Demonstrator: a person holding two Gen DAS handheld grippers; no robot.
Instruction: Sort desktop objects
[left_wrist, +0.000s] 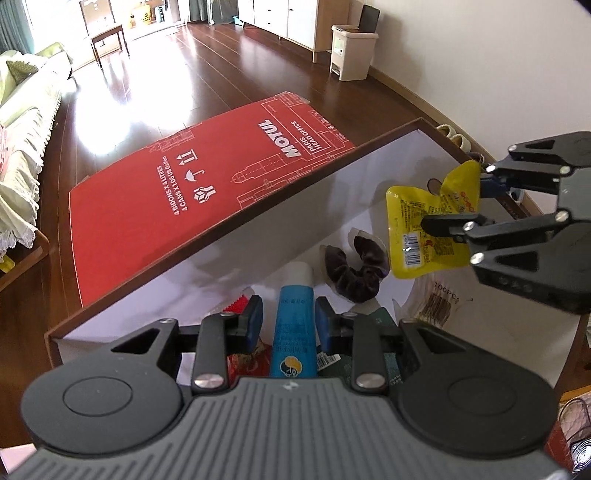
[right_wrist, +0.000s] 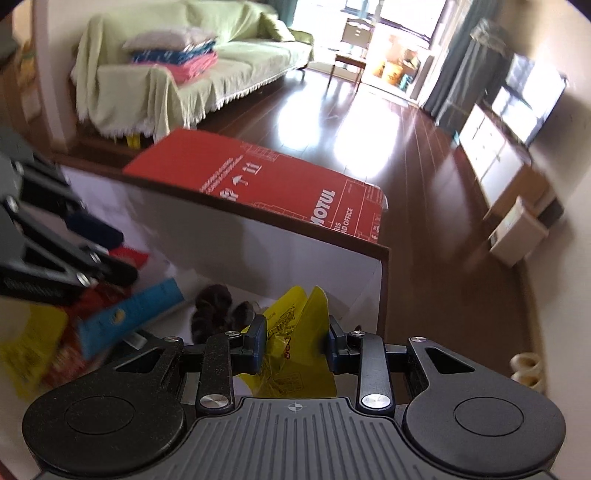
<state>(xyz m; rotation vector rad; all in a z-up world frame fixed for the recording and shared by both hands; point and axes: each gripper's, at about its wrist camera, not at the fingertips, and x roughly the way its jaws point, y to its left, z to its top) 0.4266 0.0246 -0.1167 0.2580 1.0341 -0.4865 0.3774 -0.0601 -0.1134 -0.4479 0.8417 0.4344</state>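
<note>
A yellow snack packet (left_wrist: 417, 229) hangs above the white desktop (left_wrist: 388, 166), crumpled between the fingers of my right gripper (left_wrist: 458, 203), which is shut on it. The right wrist view shows the same packet (right_wrist: 295, 325) folded between the pads of that gripper (right_wrist: 295, 343). My left gripper (left_wrist: 288, 321) stands open low over the desk. A blue tube with a white cap (left_wrist: 293, 314) lies lengthwise in line with its gap. In the blurred right wrist view, the tube (right_wrist: 133, 317) lies beneath the left gripper (right_wrist: 110, 254).
A dark velvet scrunchie (left_wrist: 354, 273) lies beyond the tube. A bag of cotton swabs (left_wrist: 439, 306), a dark green packet (left_wrist: 380, 321) and red packets (left_wrist: 255, 362) surround it. A second yellow packet (right_wrist: 29, 350) lies near left. A red carton (left_wrist: 207, 177) lies behind the desk's brown rim (left_wrist: 258, 206).
</note>
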